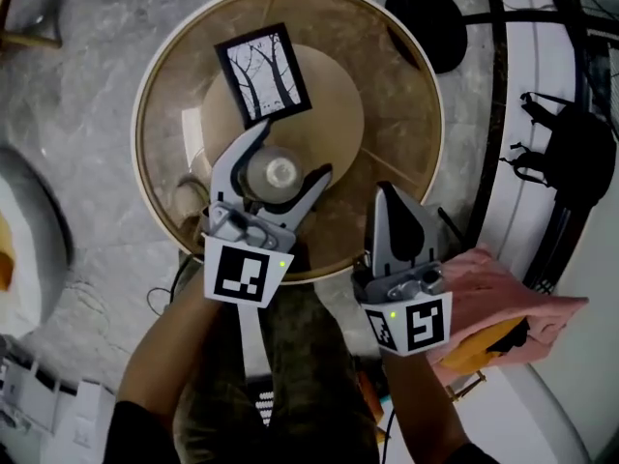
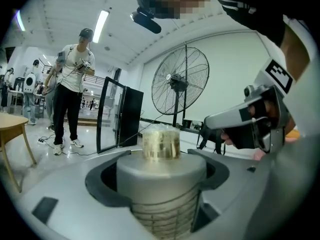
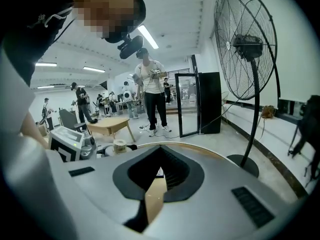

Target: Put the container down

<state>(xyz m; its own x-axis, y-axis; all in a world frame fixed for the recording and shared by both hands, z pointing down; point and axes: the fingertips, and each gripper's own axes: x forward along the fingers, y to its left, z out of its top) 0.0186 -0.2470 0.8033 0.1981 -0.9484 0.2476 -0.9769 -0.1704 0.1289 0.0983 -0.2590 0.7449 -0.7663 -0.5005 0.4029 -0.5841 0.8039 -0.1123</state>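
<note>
The container [image 1: 278, 174] is a grey ribbed cylinder with a clear gold-tinted cap, and it stands upright between the jaws of my left gripper [image 1: 290, 155], over the middle of the round table [image 1: 397, 95]. The left gripper view shows the container [image 2: 161, 149] filling the gap of the left gripper [image 2: 161, 176], which is shut on it. I cannot tell whether its base touches the table. My right gripper [image 1: 389, 193] hovers at the table's near right rim, shut and empty, and the right gripper view shows the tips of the right gripper [image 3: 161, 151] meeting.
A black-framed picture of trees [image 1: 262, 73] lies on the table beyond the container. A standing fan's round base [image 1: 427, 23] and a black rail [image 1: 498, 114] are to the right. A pink cloth [image 1: 503, 303] sits beside the right gripper. People stand far off [image 2: 70, 84].
</note>
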